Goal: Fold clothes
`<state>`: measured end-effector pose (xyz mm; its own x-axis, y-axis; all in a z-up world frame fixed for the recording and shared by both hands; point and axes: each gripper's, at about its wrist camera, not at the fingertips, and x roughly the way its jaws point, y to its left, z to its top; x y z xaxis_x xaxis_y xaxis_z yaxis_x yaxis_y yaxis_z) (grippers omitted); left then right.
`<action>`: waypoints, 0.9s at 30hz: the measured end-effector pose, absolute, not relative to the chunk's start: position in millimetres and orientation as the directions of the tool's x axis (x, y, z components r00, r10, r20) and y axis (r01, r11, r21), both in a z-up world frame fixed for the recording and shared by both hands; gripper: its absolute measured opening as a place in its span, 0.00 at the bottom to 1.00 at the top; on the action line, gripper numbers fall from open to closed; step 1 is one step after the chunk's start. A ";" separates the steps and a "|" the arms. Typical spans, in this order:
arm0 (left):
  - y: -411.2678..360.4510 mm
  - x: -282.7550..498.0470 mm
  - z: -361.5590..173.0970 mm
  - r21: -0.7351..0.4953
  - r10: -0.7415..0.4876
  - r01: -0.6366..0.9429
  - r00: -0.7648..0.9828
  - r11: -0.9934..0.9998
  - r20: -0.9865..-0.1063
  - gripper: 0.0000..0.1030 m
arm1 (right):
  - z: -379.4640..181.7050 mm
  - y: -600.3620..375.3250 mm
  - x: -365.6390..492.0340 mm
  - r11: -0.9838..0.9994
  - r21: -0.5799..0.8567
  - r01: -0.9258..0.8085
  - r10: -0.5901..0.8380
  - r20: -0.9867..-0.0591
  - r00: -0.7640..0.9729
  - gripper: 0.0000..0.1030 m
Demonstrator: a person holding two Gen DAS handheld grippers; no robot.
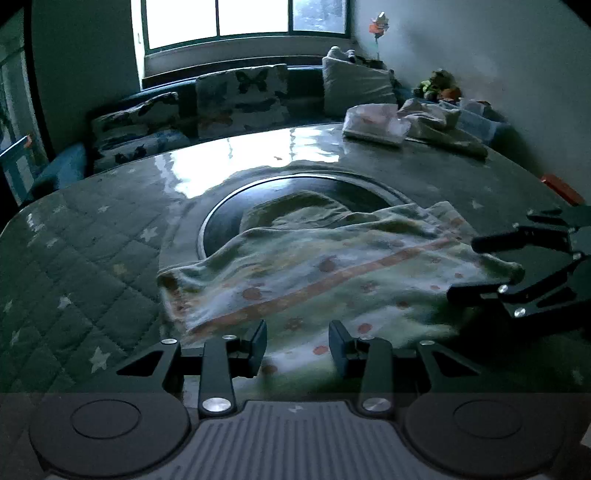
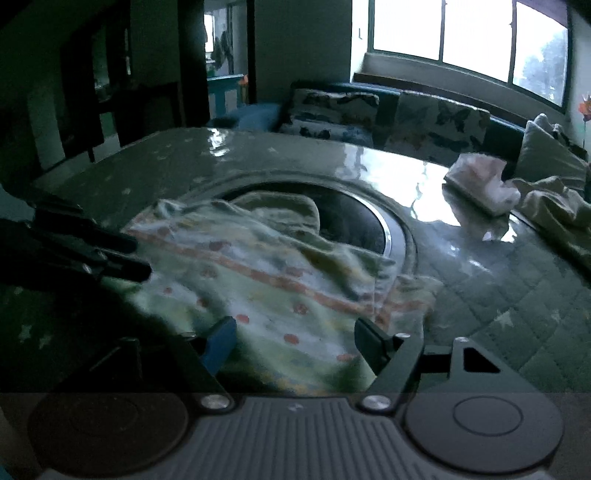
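Two grippers: both black, two-fingered, held low over one cloth on a table.
Cloth: a pale green and white patterned garment [image 1: 317, 273] with orange dots and an orange stripe lies rumpled and partly spread on the table, its far edge draped over the dark round inset.
Table: a large table covered in grey quilted fabric with white stars under a glossy clear sheet [image 1: 92, 258]; window light glares off its far half.
Round inset: a dark circular plate with a bright metal rim [image 1: 221, 221] sits in the middle of the table, partly hidden by the garment.
Left gripper: the left gripper [image 1: 297, 345] stands over the near edge of the garment, jaws parted with cloth showing in the gap; the pads do not visibly press on the fabric.
Right gripper: the right gripper [image 2: 295, 341] has its jaws set wider, also with the garment lying between and beneath them; no pinch on the cloth is seen. In the left wrist view it shows at the garment's right edge.
Far corner of table: a folded pale pink and white cloth [image 1: 375, 123] rests just beside a crumpled cream cloth [image 1: 439, 122].
Behind the table: a dark sofa with butterfly-print cushions [image 1: 242, 98] stands under a bright window [image 1: 243, 18].
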<state>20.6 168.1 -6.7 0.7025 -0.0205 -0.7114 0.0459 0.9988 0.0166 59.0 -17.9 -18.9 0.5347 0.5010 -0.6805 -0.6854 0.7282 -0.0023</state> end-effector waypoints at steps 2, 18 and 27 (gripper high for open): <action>171.0 19.6 -10.1 0.018 -0.013 0.038 0.695 0.999 -0.719 0.40 | -21.3 -17.2 60.1 0.728 -0.007 -0.686 0.494 -0.689 0.531 0.66; 199.3 23.4 -10.2 0.021 0.045 -0.043 0.690 0.999 -0.723 0.40 | -24.0 21.8 77.4 0.671 -0.020 -0.742 0.519 -0.701 0.489 0.55; 210.7 49.6 0.9 0.005 0.050 -0.065 0.706 0.998 -0.707 0.39 | -11.7 28.1 108.9 0.695 0.009 -0.719 0.533 -0.678 0.506 0.52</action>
<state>49.6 210.7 0.9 0.7057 0.0497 -0.7067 -0.0654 0.9979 0.0049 108.9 28.1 -11.7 0.5060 0.5332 -0.6780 -0.7194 0.6945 0.0093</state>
